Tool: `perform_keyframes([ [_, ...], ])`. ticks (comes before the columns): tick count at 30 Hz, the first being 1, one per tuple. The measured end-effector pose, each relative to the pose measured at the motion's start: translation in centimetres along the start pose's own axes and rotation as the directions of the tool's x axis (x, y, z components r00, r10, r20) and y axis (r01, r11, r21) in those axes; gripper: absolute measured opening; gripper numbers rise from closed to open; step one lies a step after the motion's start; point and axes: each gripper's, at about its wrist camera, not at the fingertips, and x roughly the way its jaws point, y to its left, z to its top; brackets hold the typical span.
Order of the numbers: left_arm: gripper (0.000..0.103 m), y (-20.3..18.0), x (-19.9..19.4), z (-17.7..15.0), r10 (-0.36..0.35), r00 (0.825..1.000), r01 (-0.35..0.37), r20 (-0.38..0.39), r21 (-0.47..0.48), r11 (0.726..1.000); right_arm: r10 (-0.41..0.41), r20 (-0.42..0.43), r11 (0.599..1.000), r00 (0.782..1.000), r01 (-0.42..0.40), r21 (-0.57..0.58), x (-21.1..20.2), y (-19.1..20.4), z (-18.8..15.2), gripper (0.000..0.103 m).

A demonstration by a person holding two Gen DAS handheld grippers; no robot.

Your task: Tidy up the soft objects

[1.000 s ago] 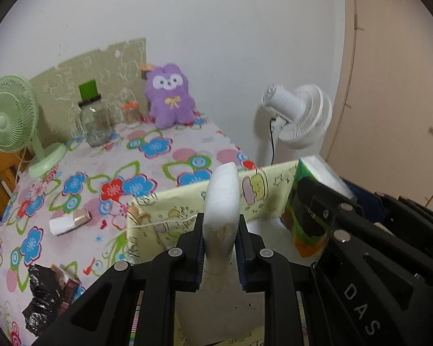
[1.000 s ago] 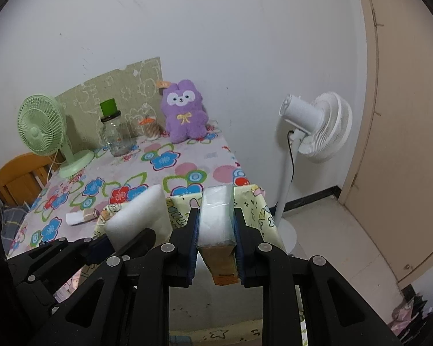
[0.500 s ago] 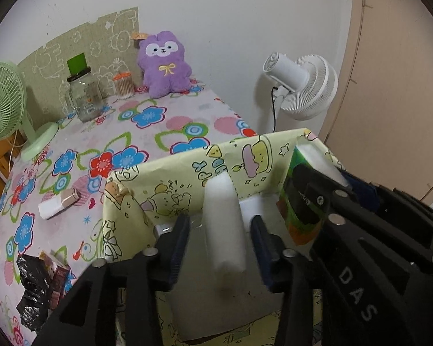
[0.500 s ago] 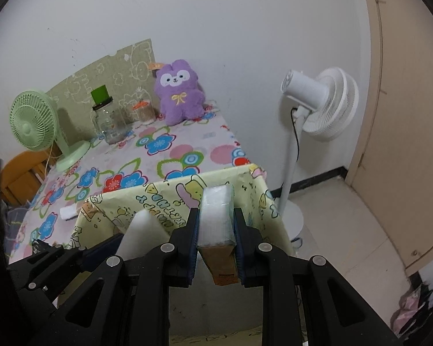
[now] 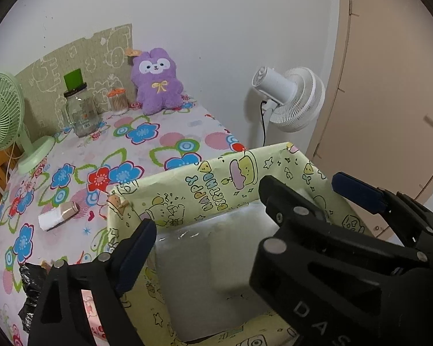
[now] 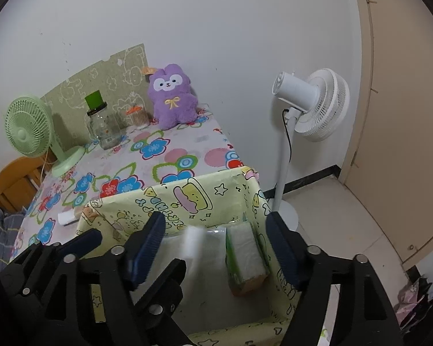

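Left wrist view first, running from its left edge: a green desk fan (image 5: 1, 115) stands at the far side of the flowered tablecloth (image 5: 164, 135), then a glass jar (image 5: 80, 112), a purple plush toy (image 5: 157, 82) against the wall, and off the table's end a white standing fan (image 5: 291, 98). Nearer, the yellow cartoon-print box (image 5: 216, 178) sits at the table's edge, and both grippers hang over its open top. The left gripper (image 5: 207, 248) has just been opening; its jaws now stand wide apart with nothing pressed between them, only the box's pale floor showing below. Right wrist view, again from the left: the left gripper's black frame crosses the lower left corner, and beside it a white foam piece (image 6: 194, 242), blurred, is inside the box, apart from any finger. Next comes the green tissue pack (image 6: 244, 255), standing inside the box near its right wall and leaning a little. It lies between and below the fingers of the right gripper (image 6: 216, 248), whose jaws have also just been opening; they are spread clear of the pack on both sides and press on nothing.
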Motion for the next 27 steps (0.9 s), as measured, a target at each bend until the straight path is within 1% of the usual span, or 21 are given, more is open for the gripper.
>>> perform_keyframes([
  [3, 0.092, 0.1, -0.7, -0.1, 0.006, 1.0, -0.006, 0.014, 0.002, 1.0, -0.007, 0.008, 1.0, 1.0, 0.007, -0.007, -0.6, 0.3, 0.0, 0.083],
  [11, 0.092, 0.9, -2.9, -0.3, 0.015, 0.998, -0.015, 0.058, 0.0, 1.0, -0.001, 0.037, 1.0, 0.999, 0.002, -0.023, -2.6, 1.6, 0.0, 0.085],
  [27, 0.093, 3.3, -7.5, -1.4, 0.041, 0.989, -0.039, 0.14, -0.013, 0.999, 0.009, 0.083, 0.997, 0.997, -0.004, -0.072, -6.5, 5.3, -0.3, 0.085],
])
